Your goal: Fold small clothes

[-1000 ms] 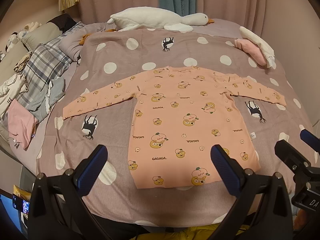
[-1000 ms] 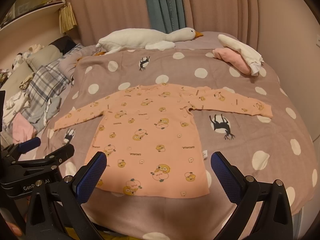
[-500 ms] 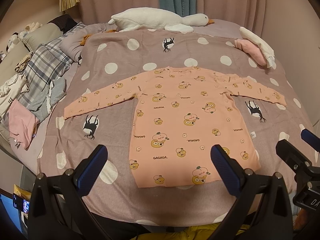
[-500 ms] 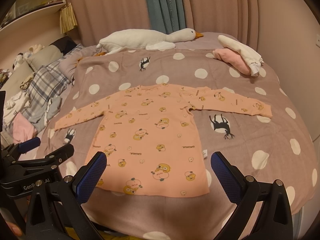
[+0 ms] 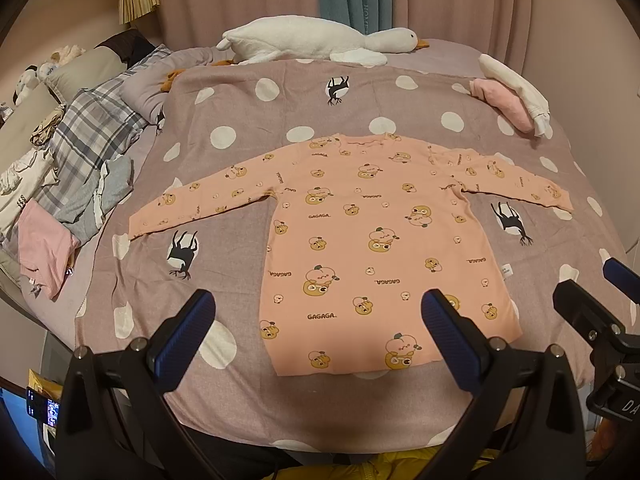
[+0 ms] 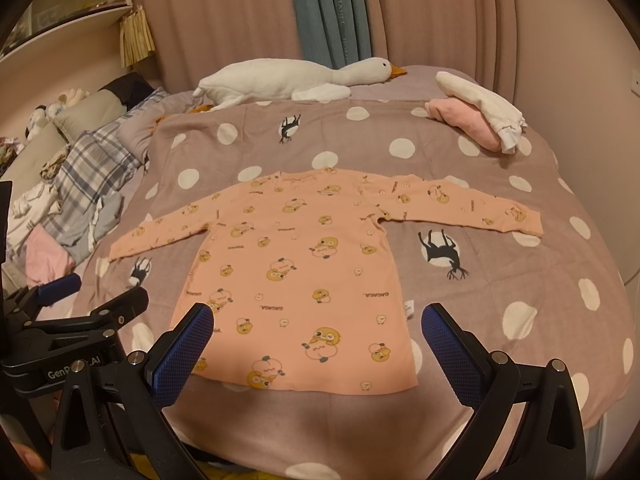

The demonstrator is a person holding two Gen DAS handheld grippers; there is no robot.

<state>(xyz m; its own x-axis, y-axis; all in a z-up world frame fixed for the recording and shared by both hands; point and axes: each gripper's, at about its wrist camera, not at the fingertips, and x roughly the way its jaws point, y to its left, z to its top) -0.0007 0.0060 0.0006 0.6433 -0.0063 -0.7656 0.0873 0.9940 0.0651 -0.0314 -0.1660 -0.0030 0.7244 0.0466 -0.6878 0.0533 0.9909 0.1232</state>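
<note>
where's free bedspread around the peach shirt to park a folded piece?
Bare spread between the peach shirt and the plush goose, and a wide patch right of its hem, below the right sleeve. Smaller patch under the left sleeve. Crowded: clothes pile at left, pink-and-white bundle far right.

Matt cloth shirt [image 5: 372, 240] on soft cloth bedspread [image 5: 248, 120].

Dim, warm indoor light tints both views pinkish-orange. The bed [image 5: 304, 92] is lit evenly at its centre, with a soft shadow along its near edge. Fisheye bending curves the far edge; corners go black. Far-left clutter looks slightly blurred, perhaps.
</note>
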